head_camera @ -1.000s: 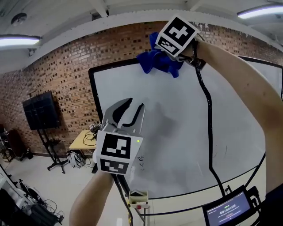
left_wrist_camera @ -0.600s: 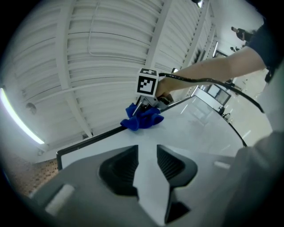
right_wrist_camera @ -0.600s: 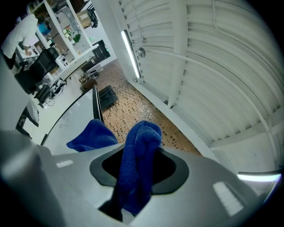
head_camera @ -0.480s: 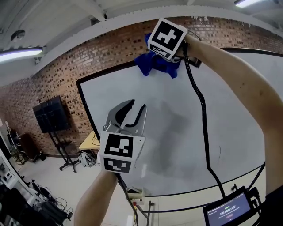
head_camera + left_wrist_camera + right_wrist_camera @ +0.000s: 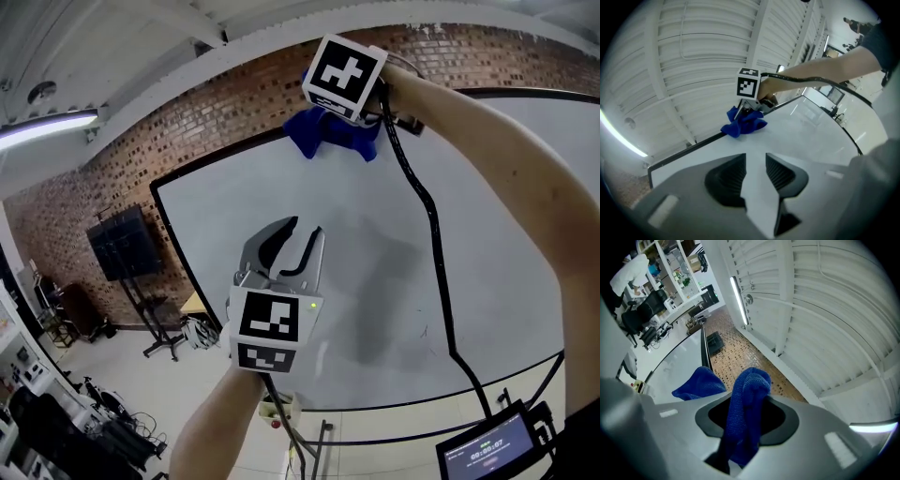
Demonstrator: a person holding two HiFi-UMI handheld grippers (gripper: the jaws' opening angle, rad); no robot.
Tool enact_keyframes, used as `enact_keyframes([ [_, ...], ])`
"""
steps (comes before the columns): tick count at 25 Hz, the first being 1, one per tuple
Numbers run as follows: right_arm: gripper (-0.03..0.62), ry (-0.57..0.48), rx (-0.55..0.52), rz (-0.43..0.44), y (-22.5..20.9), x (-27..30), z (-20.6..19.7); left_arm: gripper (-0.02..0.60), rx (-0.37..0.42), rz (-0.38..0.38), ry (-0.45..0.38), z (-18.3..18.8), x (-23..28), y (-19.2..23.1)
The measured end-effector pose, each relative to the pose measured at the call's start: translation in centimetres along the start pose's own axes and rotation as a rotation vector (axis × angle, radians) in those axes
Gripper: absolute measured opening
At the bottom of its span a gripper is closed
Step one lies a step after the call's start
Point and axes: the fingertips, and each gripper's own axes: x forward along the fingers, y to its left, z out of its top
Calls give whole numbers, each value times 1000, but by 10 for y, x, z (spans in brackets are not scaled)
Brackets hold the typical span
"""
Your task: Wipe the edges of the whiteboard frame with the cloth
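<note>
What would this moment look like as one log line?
step: wiping top edge | right tool: shut on blue cloth, at whiteboard frame | left tool: open, empty
</note>
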Motion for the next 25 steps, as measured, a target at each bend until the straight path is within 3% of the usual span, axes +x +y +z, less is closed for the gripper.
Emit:
enact_keyframes([
  [5, 135, 5, 51, 16, -9, -3, -13, 132, 6, -50, -1, 0, 12, -16],
  [13, 133, 106, 48, -17, -52, -13, -29, 132, -58, -107, -98, 35, 37, -10],
  [18, 133, 154, 65, -43, -59, -20, -65, 132, -101, -145, -144, 23, 50, -35],
  [25, 133, 193, 88, -69, -70, -37, -109, 132, -80, -188, -131, 11, 61, -64],
])
